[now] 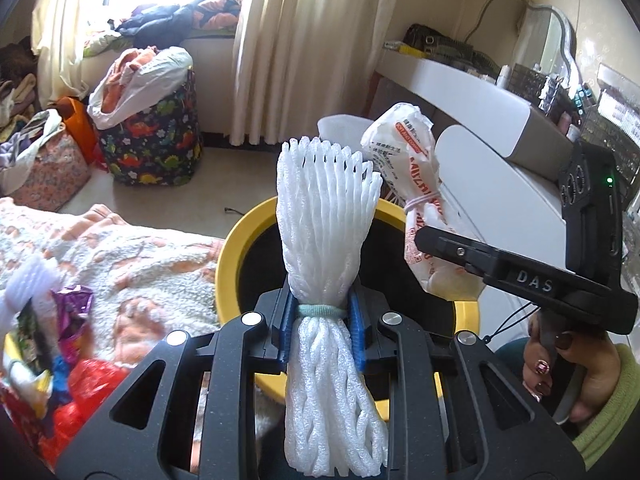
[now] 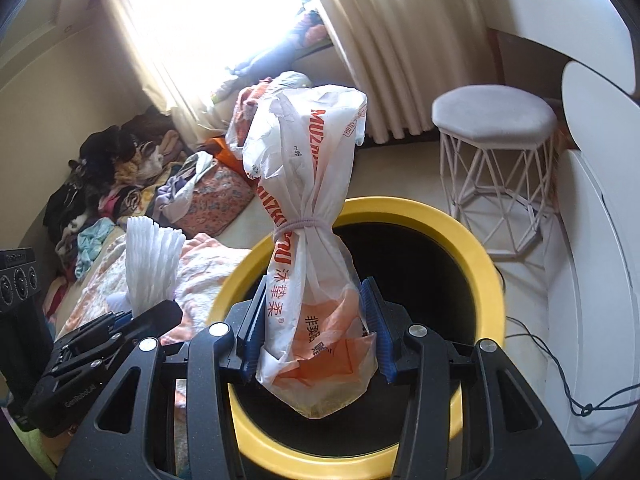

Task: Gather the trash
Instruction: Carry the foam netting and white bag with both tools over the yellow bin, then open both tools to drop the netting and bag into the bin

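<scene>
My left gripper (image 1: 320,322) is shut on a white foam net bundle (image 1: 326,220) tied with a pale green band, held upright over the yellow-rimmed black bin (image 1: 230,248). My right gripper (image 2: 316,338) is shut on a white plastic bag (image 2: 308,184) with red print, tied with a band, above the same bin (image 2: 486,264). The left wrist view shows the bag (image 1: 404,160) and the right gripper (image 1: 416,240) at the right, held by a hand in a green sleeve (image 1: 608,400). The foam net (image 2: 152,264) and left gripper (image 2: 132,316) appear at the left of the right wrist view.
A fluffy pink-and-white blanket (image 1: 132,256) lies left of the bin, with colourful wrappers (image 1: 52,340) on it. A dinosaur-print bag (image 1: 156,140) and clothes piles stand by the curtain. A white wire stool (image 2: 496,160) and white desk (image 1: 480,92) are to the right. A cable (image 2: 568,392) runs on the floor.
</scene>
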A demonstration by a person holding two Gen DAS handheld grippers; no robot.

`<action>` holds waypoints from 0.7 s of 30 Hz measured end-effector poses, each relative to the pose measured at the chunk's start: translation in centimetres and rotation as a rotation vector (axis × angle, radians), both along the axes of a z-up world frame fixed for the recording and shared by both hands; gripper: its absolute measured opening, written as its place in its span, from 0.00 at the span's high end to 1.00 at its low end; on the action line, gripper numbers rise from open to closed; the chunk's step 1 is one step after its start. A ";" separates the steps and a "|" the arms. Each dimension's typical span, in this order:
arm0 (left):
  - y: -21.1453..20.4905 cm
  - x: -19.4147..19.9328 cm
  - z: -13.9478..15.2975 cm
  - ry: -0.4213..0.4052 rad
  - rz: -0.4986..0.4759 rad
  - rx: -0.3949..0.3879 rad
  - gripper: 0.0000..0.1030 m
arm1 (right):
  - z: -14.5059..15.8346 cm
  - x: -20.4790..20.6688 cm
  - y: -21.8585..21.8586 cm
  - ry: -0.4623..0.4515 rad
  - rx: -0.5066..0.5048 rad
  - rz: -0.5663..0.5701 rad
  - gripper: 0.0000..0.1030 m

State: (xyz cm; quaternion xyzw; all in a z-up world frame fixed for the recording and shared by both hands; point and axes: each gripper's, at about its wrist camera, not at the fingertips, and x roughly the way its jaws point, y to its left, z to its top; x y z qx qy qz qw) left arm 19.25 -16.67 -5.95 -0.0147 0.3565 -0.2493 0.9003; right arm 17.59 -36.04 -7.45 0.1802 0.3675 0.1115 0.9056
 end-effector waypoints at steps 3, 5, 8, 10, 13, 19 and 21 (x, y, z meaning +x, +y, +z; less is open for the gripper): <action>-0.6 0.9 -0.7 0.019 0.006 0.002 0.85 | -0.4 0.3 -0.3 0.017 0.003 -0.009 0.58; -0.9 1.5 -1.1 0.031 0.008 0.007 0.85 | -0.7 0.4 -0.5 0.028 0.002 -0.012 0.58; -1.3 2.5 -1.7 0.045 0.008 0.013 0.85 | -1.1 0.7 -0.5 0.044 0.001 -0.009 0.58; -1.5 3.0 -2.0 0.053 0.010 0.013 0.85 | -1.4 1.0 -0.7 0.054 0.000 -0.011 0.58; -1.7 3.9 -2.5 0.069 0.016 0.017 0.81 | -1.5 1.0 -0.7 0.057 0.016 -0.008 0.55; -0.5 3.6 -2.4 0.082 0.086 -0.040 0.36 | -1.3 0.8 -0.8 0.021 -0.016 -0.029 0.41; 0.0 3.1 -2.1 0.070 0.110 -0.052 0.17 | -1.3 0.9 -1.1 0.016 -0.009 -0.036 0.39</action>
